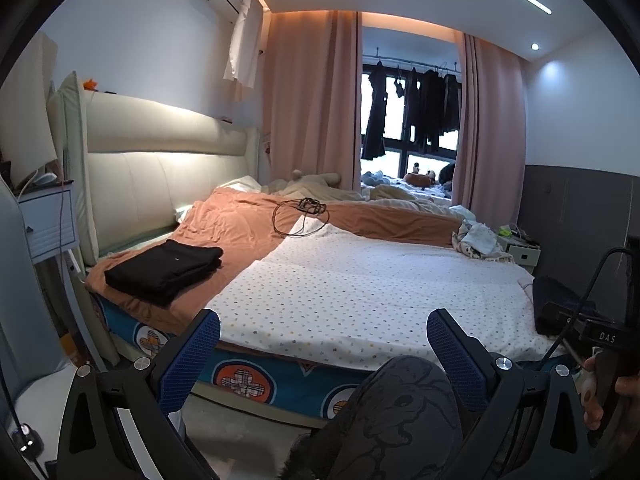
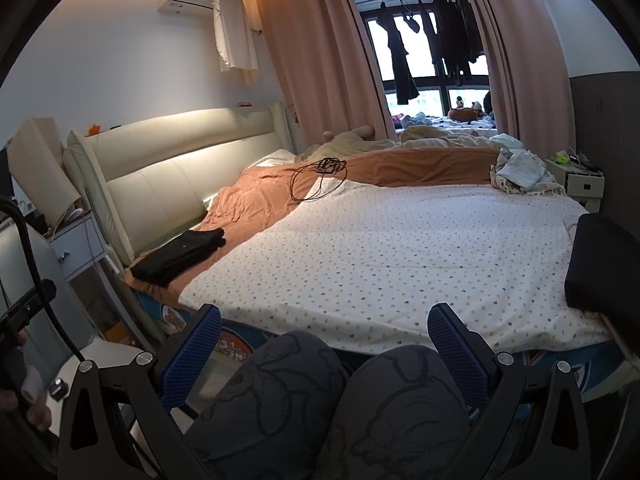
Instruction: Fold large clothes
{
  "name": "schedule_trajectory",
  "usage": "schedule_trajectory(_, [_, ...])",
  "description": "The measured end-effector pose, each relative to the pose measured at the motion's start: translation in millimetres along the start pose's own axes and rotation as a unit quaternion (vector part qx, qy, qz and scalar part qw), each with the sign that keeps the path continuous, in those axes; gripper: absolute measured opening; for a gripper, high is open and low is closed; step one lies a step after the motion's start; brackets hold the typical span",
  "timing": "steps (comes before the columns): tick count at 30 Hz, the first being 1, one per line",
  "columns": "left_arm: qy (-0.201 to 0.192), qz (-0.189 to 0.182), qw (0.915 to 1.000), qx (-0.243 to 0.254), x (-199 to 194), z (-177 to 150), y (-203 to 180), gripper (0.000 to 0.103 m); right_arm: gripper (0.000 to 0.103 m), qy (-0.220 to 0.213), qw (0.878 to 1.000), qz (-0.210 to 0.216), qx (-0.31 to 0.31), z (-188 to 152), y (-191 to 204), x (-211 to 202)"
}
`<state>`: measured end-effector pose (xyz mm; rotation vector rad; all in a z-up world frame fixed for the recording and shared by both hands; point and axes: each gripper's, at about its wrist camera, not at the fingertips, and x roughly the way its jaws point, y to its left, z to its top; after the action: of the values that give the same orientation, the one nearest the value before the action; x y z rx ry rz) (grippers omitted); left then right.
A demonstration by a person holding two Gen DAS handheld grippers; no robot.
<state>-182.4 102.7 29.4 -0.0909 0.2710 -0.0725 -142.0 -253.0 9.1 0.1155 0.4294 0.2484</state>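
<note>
A folded black garment (image 1: 164, 266) lies on the orange blanket (image 1: 240, 224) at the bed's left side; it also shows in the right wrist view (image 2: 180, 256). A dark folded item (image 2: 604, 264) sits at the bed's right edge, also seen in the left wrist view (image 1: 556, 300). A loose pale cloth pile (image 2: 520, 172) lies at the far right of the bed. My left gripper (image 1: 323, 330) is open and empty, held in front of the bed's near edge. My right gripper (image 2: 324, 326) is open and empty, above the person's knees (image 2: 332, 400).
A white dotted sheet (image 2: 400, 248) covers the bed. A coiled black cable (image 2: 320, 180) lies on the blanket. A padded headboard (image 1: 160, 168) stands on the left, with a bedside table (image 1: 48, 220) beside it. Pink curtains (image 1: 312, 100) and hanging dark clothes (image 2: 400, 60) are at the back.
</note>
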Motion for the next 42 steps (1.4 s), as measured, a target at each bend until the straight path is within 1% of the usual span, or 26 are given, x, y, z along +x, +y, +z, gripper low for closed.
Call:
schedule_trajectory(14, [0.001,0.001,1.0000,0.005,-4.1,-2.2,-1.2,0.103,0.103,0.002,1.000,0.001,0.001,-2.8,-0.9,-3.0])
schedule_trajectory(29, [-0.007,-0.001,0.9999,0.008,-12.9,-4.3,-1.6,0.103,0.103,-0.001,1.000,0.001,0.000,-5.2,1.7,-7.8])
schedule_trajectory(42, [-0.007,0.003,1.0000,0.003,-18.9,-7.1,0.4,0.103,0.103,0.001,1.000,0.000,0.006,-8.1,3.4,-13.7])
